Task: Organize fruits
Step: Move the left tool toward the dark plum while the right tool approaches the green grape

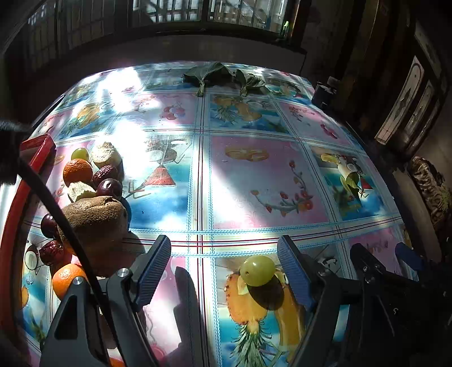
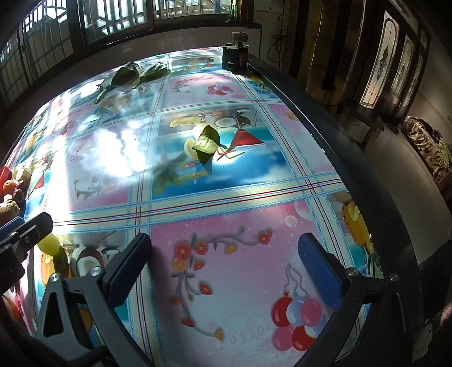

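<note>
One green grape (image 1: 257,270) sits loose on the bench (image 1: 254,183), between the wide-open fingers of the left gripper (image 1: 224,264). It looks light, smooth and easily crushed, so a gentle pinch across its middle seems best. The right gripper (image 2: 227,271) gapes wide, empty.

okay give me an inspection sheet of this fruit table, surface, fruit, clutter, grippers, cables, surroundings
Surface: fruit-print tablecloth, sunlit patches.
Job's things: loose green grape between the left gripper's fingers, untouched; fruit pile at left with oranges, red dates, a second grape.
Clutter: leaves at far edge; single leaf; dark box; red tray.
Grippers: left gripper open; right gripper open, nothing between.
Cables: black cable over the pile.
Surroundings: barred windows.
</note>
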Tool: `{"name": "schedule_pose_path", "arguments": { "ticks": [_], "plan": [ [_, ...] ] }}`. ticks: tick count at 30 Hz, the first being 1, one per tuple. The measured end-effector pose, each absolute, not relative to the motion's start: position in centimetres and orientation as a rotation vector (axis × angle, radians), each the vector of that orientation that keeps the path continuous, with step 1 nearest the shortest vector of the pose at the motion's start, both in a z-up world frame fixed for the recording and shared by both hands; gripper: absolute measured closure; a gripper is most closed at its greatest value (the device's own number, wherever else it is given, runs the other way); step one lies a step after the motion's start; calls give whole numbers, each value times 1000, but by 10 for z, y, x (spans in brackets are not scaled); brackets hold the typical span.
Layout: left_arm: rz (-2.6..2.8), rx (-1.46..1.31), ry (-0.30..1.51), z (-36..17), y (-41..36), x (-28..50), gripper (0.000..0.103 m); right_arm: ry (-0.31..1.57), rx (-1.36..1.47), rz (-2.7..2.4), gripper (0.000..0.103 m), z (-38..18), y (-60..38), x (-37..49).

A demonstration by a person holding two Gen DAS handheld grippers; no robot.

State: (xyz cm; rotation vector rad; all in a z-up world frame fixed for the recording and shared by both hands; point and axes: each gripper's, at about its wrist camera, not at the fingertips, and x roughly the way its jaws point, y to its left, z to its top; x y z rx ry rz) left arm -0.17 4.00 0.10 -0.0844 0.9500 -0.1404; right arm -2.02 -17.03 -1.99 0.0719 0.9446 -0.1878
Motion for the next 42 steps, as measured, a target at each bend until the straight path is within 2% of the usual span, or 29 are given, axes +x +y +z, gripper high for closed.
{"name": "schedule_pose_path", "arguments": {
  "ticks": [15,17,22,24,28,34,37,42],
  "plan": [
    [-58,-62,845,55,81,-91,25,946,76,-199,0,-21,-168,-20],
    [-54,-56,845,57,81,-97,25,1033,76,-156,0,-18,-166,-17],
    [-46,-42,861,55,86,-113,25,966,511,89,0,-8,-163,-46],
    [-37,-39,866,55,90,-117,25,997,552,189,0,-5,-145,-48],
    [-6,-49,857,57,105,-126,25,982,405,268,0,23,-103,-60],
    [33,-63,854,57,124,-135,25,838,82,155,0,67,-55,-87],
    [44,-64,851,57,129,-137,25,838,-44,81,0,72,-44,-90],
    [52,-76,850,58,138,-139,25,828,-99,42,0,74,-37,-93]
  ]
}}
